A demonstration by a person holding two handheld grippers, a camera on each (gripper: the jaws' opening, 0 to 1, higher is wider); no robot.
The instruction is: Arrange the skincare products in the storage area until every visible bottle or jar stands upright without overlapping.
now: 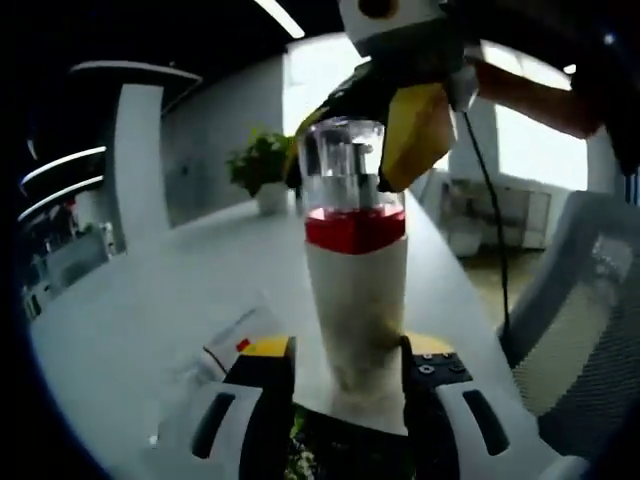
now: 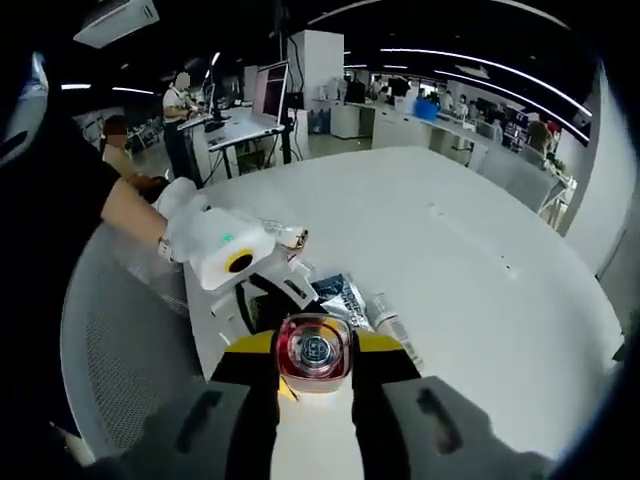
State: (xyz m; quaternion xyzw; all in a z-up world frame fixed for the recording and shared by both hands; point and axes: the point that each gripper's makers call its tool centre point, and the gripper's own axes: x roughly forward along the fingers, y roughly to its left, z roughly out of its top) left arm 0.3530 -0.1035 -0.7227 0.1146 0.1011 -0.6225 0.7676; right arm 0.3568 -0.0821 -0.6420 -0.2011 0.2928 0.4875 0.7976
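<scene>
Left fingers (image 1: pixel 345 385): closed against the lower white body of the bottle (image 1: pixel 356 290), one finger on each side at 6 o'clock in the left gripper view; the low hold likely steadies the base.
Bottle: upright, white below, red band in the middle, clear cap on top; it stands over the near edge of the table (image 1: pixel 150 300), though whether its base is touching the top cannot be told.
Right fingers (image 2: pixel 315 375): narrowed around the bottle's clear cap (image 2: pixel 314 350), seen from above at 6 o'clock in the right gripper view; their yellow pads also show at 12 o'clock in the left gripper view, pressing the cap.
Why two holds: one low and one high probably keep a tall, narrow bottle from tipping while it is set straight.
Packets (image 2: pixel 345 295): dark flat sachets lying on the table just beyond the bottle, toward 12 o'clock in the right gripper view.
Tube (image 2: pixel 392 322): small, lying on its side near the packets at about 1 o'clock; it probably still needs standing up.
Plant (image 1: pixel 260 165): potted, far across the table at 11 o'clock in the left gripper view.
Chair (image 1: pixel 580 320): mesh seat at 3 o'clock, off the table's edge.
</scene>
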